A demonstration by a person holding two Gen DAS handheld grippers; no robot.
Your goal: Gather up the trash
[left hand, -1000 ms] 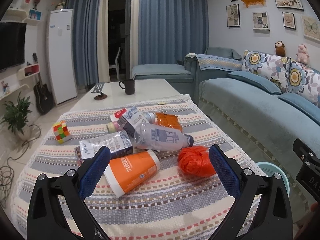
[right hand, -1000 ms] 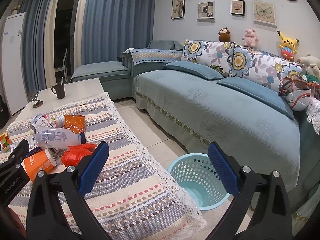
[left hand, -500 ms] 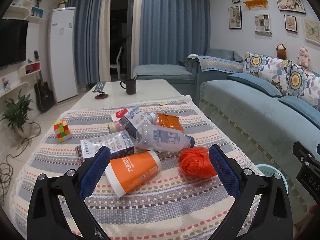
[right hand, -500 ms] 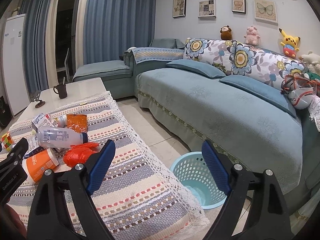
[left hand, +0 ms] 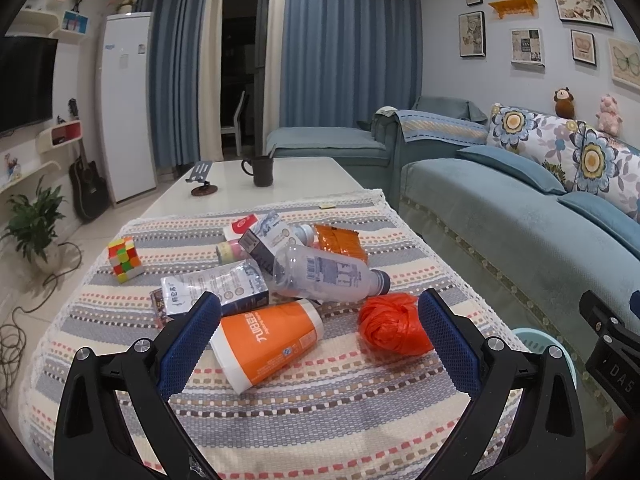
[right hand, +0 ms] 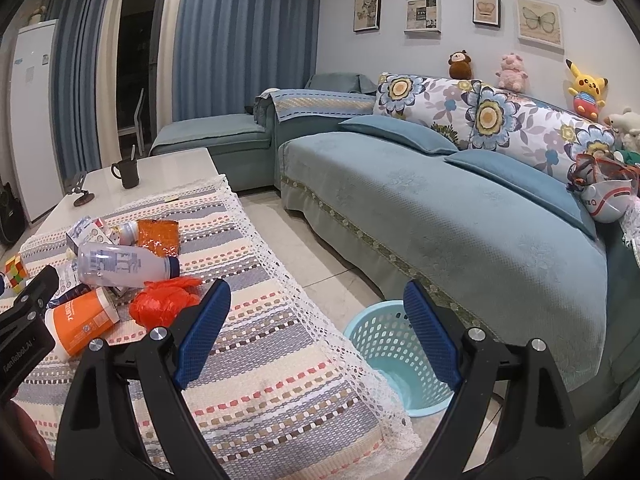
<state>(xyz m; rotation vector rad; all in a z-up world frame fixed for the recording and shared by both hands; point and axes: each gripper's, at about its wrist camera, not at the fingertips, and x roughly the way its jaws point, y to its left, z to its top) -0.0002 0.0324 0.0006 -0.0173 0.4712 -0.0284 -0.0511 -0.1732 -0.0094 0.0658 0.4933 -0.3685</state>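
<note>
Left gripper [left hand: 318, 328]: blue-padded jaws spread wide, holding nothing, poised above the striped woven tablecloth [left hand: 320, 408].
Right gripper [right hand: 316, 330]: jaws likewise wide apart and empty, over the cloth's lace edge, facing the pale blue perforated plastic basket [right hand: 384, 344] on the floor beside the table.

Trash, heaped mid-cloth:
- Orange-and-white paper cup [left hand: 266, 340], on its side, nearest the left gripper.
- Crumpled orange plastic bag [left hand: 394, 330], just right of the cup.
- Clear plastic bottle with dark cap [left hand: 328, 274], lying across the pile.
- White-and-blue cartons [left hand: 216, 288], partly under the bottle.
- Orange foil wrapper [left hand: 340, 240], behind the bottle.

Multicoloured puzzle cube [left hand: 125, 259], apart at the left.
</note>
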